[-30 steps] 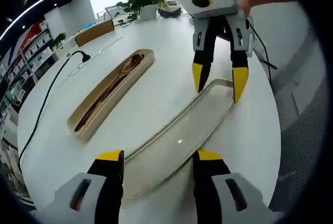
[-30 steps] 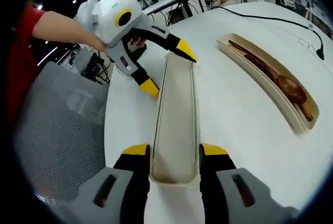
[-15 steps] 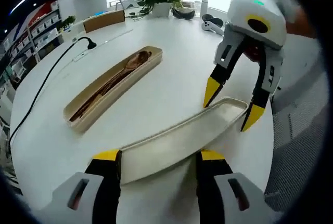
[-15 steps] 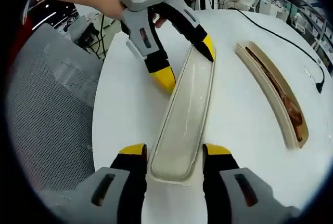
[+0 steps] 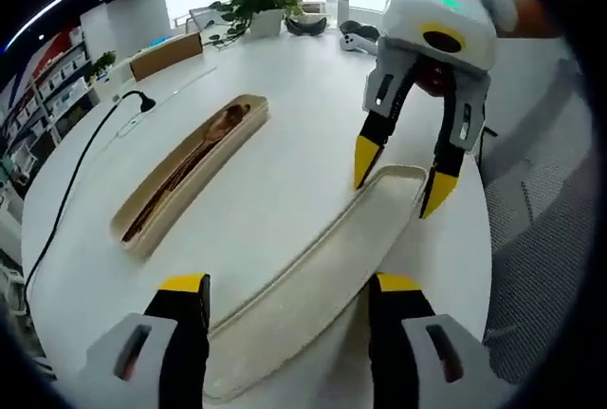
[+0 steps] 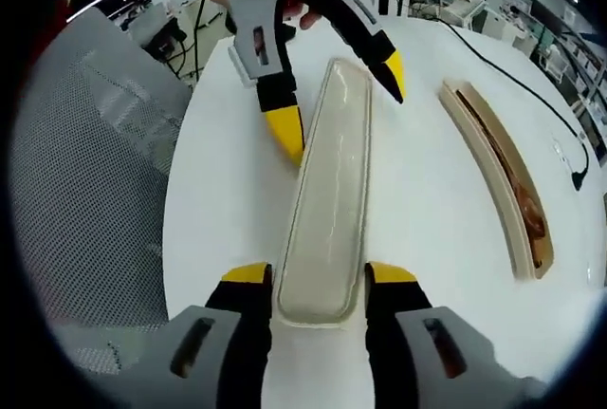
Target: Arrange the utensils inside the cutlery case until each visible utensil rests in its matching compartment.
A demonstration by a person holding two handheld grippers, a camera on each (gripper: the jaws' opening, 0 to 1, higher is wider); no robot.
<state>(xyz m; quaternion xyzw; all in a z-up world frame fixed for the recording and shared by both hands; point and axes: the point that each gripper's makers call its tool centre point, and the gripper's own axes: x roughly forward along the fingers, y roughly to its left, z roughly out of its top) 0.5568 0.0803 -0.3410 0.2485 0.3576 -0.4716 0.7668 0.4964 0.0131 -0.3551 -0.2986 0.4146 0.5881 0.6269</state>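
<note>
The long, cream plastic lid of the cutlery case [image 6: 330, 191] lies on the round white bench [image 5: 285, 172], with a gripper at each end. The right gripper [image 6: 318, 276] has its yellow-tipped jaws apart, straddling one end of the lid; whether they touch it cannot be told. The left gripper [image 5: 289, 286] likewise stands with jaws apart on either side of the other end.

Well apart from the lid, farther from the bench edge, lies the open cream case base [image 5: 185, 174] holding a brown wooden spoon [image 5: 213, 129] and dark chopsticks [image 5: 156, 205].

The lid sits near the bench edge, beside a grey mesh chair [image 6: 85, 172]. If the two grippers close or lift unevenly, the slim lid could twist, slip free and slide off that edge.
</note>
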